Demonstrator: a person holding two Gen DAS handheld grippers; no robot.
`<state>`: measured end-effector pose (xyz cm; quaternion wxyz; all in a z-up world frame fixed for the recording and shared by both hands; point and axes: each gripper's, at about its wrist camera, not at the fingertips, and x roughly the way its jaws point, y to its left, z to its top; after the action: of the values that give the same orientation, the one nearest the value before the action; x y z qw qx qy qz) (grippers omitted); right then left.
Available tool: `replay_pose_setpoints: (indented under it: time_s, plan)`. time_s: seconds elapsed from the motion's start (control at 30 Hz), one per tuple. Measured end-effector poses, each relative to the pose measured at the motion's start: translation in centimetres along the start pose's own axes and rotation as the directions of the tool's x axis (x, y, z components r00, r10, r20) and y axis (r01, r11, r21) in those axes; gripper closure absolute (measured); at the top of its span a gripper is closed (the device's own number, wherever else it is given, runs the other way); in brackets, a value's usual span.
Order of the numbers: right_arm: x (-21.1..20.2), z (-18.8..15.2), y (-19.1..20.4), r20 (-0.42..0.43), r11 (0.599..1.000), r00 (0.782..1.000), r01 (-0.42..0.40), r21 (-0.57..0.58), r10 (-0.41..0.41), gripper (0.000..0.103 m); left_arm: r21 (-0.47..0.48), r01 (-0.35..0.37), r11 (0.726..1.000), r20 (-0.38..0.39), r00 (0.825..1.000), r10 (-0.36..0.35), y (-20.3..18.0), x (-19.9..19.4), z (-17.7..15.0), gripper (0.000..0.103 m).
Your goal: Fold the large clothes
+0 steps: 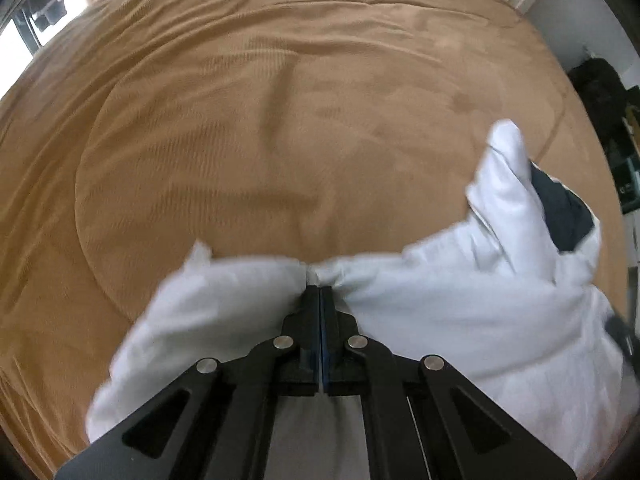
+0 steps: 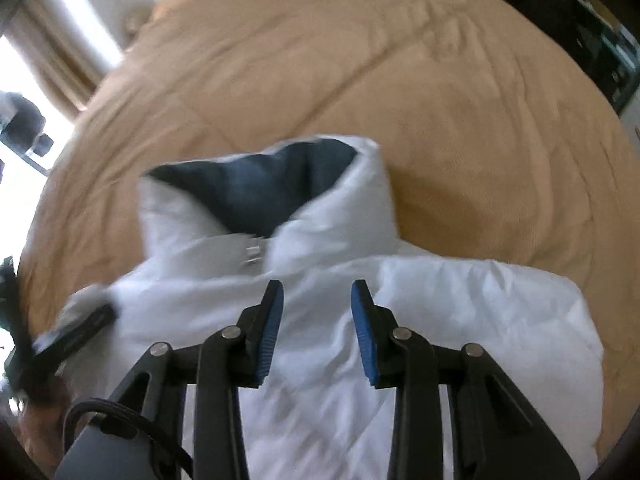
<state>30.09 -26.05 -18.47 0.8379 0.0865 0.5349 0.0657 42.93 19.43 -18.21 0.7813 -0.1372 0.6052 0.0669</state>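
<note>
A white padded jacket [image 1: 460,300] with a dark blue lining [image 1: 560,212] lies bunched at the near edge of a tan bed cover [image 1: 240,120]. My left gripper [image 1: 320,290] is shut on a pinch of the white fabric, which gathers into folds at its tips. In the right wrist view the jacket [image 2: 460,308] shows its raised collar with the dark lining [image 2: 260,188] and a zipper [image 2: 252,254] below it. My right gripper [image 2: 318,288] hovers over the jacket's chest, its blue pads [image 2: 366,332] apart and pressing on nothing.
The tan cover [image 2: 440,100] stretches wide beyond the jacket. A bright window with curtains [image 2: 60,48] lies at the far left. Dark bags or furniture [image 1: 600,92] stand off the bed's right side. A blurred black piece [image 2: 76,328] crosses the jacket's left edge.
</note>
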Motion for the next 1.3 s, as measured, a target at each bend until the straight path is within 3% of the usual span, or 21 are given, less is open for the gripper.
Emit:
replay_pose_setpoints:
  time_s: [0.13, 0.23, 0.33, 0.4, 0.43, 0.47, 0.5, 0.57, 0.63, 0.67, 0.73, 0.8, 0.87, 1.0, 1.1, 1.3]
  plan:
    - [-2.6, -3.5, 1.4, -0.027, 0.998, 0.998, -0.056, -0.023, 0.056, 0.068, -0.009, -0.01, 1.0, -0.008, 1.0, 0.01, 0.4, 0.0, 0.9, 0.102]
    - [-4.3, -9.1, 2.9, -0.038, 0.997, 0.997, -0.071, -0.026, 0.07, 0.068, -0.008, -0.018, 1.0, -0.001, 1.0, 0.018, -0.5, -0.4, 0.9, 0.102]
    - [-3.3, -13.1, 3.8, -0.027, 0.998, 0.999, 0.031, -0.061, -0.032, 0.068, 0.007, -0.009, 1.0, 0.033, 0.999, 0.009, -0.4, -3.6, -0.5, 0.102]
    - [-0.7, -14.2, 4.1, -0.001, 0.989, 0.996, 0.084, -0.118, -0.085, 0.068, 0.017, 0.055, 0.998, 0.1, 0.993, -0.056, -0.7, -7.8, -2.8, 0.102]
    - [0.2, -15.3, 4.7, 0.056, 0.97, 0.988, 0.154, -0.188, -0.146, 0.068, 0.023, 0.089, 0.996, 0.125, 0.988, -0.091, -0.8, -9.5, -4.2, 0.102]
    - [0.6, -15.6, 4.9, 0.077, 0.962, 0.983, 0.178, -0.205, -0.166, 0.068, 0.029, 0.146, 0.989, 0.163, 0.975, -0.148, -0.9, -12.0, -6.6, 0.092]
    - [0.8, -15.9, 4.6, 0.088, 0.963, 0.982, 0.184, -0.195, -0.17, 0.068, 0.038, 0.172, 0.984, 0.179, 0.968, -0.176, -1.5, -13.2, -8.3, 0.071]
    - [1.1, -16.0, 3.7, 0.1, 0.975, 0.984, 0.159, -0.156, -0.145, 0.068, 0.088, 0.218, 0.972, 0.208, 0.95, -0.232, -3.2, -15.1, -12.7, 0.051]
    - [1.1, -16.2, 2.9, 0.105, 0.982, 0.988, 0.129, -0.136, -0.115, 0.068, 0.133, 0.174, 0.976, 0.212, 0.957, -0.2, -5.5, -13.9, -15.8, 0.05]
    - [0.3, -16.5, 2.8, 0.111, 0.984, 0.988, 0.12, -0.135, -0.105, 0.068, 0.14, 0.129, 0.982, 0.183, 0.971, -0.154, -5.6, -12.1, -17.1, 0.052]
    - [-1.5, -17.0, 2.0, 0.156, 0.989, 0.987, 0.07, -0.133, -0.049, 0.07, 0.116, 0.099, 0.988, 0.173, 0.978, -0.118, -5.3, -9.6, -18.0, 0.053]
    - [-3.7, -18.1, 1.4, 0.211, 0.994, 0.977, 0.002, -0.108, 0.02, 0.072, 0.15, 0.06, 0.987, 0.243, 0.965, -0.096, -5.3, -8.6, -19.2, 0.053]
    - [-4.4, -18.7, 1.5, 0.253, 0.995, 0.966, -0.033, -0.09, 0.055, 0.072, 0.205, -0.033, 0.978, 0.304, 0.952, -0.031, -6.6, -8.3, -20.4, 0.052]
    - [-4.3, -21.9, 0.9, 0.282, 0.993, 0.959, 0.013, -0.118, 0.021, 0.072, 0.166, -0.005, 0.986, 0.332, 0.942, -0.051, -6.1, -6.8, -20.6, 0.052]
    - [-2.0, -22.3, 1.4, 0.274, 0.985, 0.961, 0.075, -0.155, -0.03, 0.072, 0.159, -0.006, 0.987, 0.331, 0.942, -0.048, -6.0, -5.5, -20.3, 0.052]
    - [1.1, -21.3, -0.2, 0.218, 0.988, 0.976, 0.012, -0.153, 0.022, 0.072, 0.151, 0.04, 0.988, 0.304, 0.949, -0.084, -5.3, -4.9, -19.4, 0.053]
